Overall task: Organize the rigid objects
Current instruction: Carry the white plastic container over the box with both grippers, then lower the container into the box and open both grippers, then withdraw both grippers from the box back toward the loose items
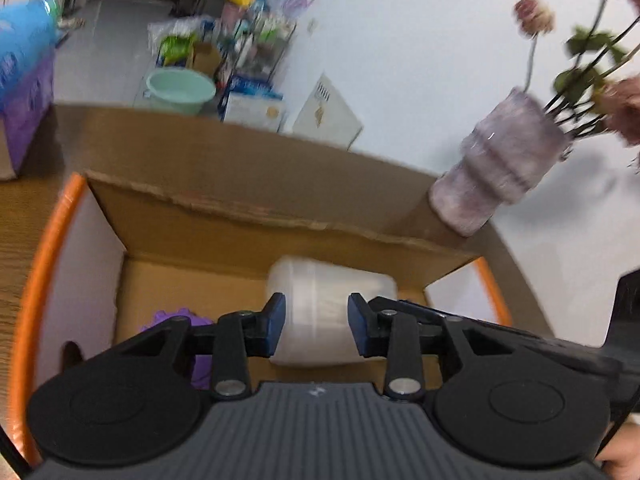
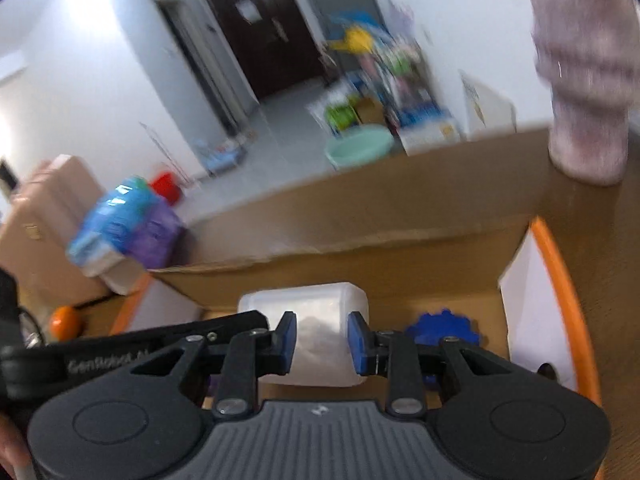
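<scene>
A white translucent plastic container (image 1: pixel 332 280) hangs over an open cardboard box (image 1: pixel 240 208) with orange-edged white flaps. My left gripper (image 1: pixel 316 312) has its blue pads pressed on the container's sides. In the right wrist view the same kind of white container (image 2: pixel 304 300) sits between the blue pads of my right gripper (image 2: pixel 322 332), which presses on it. Each gripper's arm shows beside the other, so both seem to hold one container. A purple toy (image 1: pixel 176 320) and a blue toy (image 2: pixel 444 328) lie inside the box (image 2: pixel 360 232).
A pale purple vase (image 1: pixel 500 168) with dried flowers stands on the wooden table (image 1: pixel 20 240) right behind the box's far corner. Blue and purple tissue packs (image 2: pixel 128 220) and an orange ball (image 2: pixel 64 322) sit left of the box. A green basin (image 1: pixel 180 90) is on the floor.
</scene>
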